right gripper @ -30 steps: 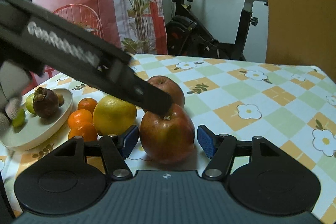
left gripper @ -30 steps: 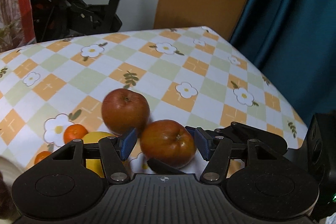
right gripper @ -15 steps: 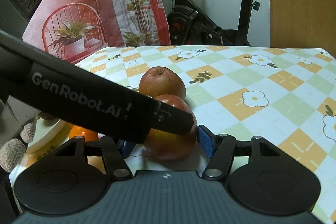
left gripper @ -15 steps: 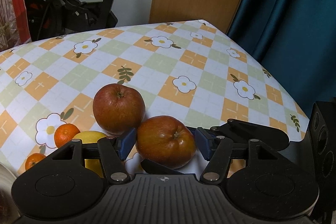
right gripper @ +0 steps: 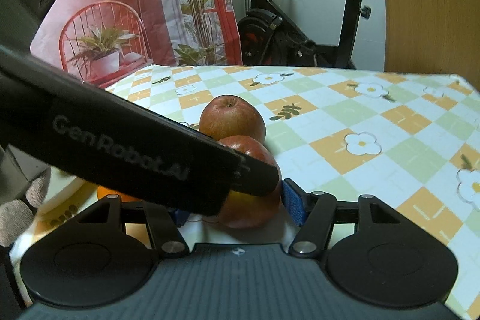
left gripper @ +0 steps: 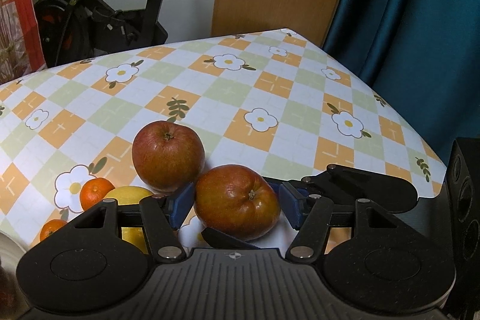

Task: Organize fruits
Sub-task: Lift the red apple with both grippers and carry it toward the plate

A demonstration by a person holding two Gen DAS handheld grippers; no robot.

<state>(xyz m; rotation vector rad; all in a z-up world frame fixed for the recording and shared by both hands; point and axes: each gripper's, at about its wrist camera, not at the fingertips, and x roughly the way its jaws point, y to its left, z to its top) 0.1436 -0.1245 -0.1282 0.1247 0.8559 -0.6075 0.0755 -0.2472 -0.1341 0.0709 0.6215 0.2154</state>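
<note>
Two red apples lie touching on the flowered tablecloth. The near apple (left gripper: 237, 203) (right gripper: 250, 150) sits between the blue pads of both grippers. My right gripper (right gripper: 237, 210) is shut on it: its right pad presses the apple's side, and its left pad is mostly hidden. My left gripper (left gripper: 235, 204) straddles the same apple with its pads close beside it and is open. One left finger (right gripper: 135, 146) crosses in front of the apple in the right wrist view. The far apple (left gripper: 168, 155) (right gripper: 232, 119) stands free just behind.
Small oranges (left gripper: 94, 192) and a yellow citrus (left gripper: 129, 197) lie left of the apples, beside a white plate (left gripper: 7, 242). A gloved hand (right gripper: 18, 212) shows at the lower left. The table's edge (left gripper: 390, 110) runs along the right, by a blue curtain. An exercise bike stands behind.
In the right wrist view the left gripper's finger has slid lower across the near apple and now hides the citrus. The near apple fills slightly more of the gap between the left pads.
</note>
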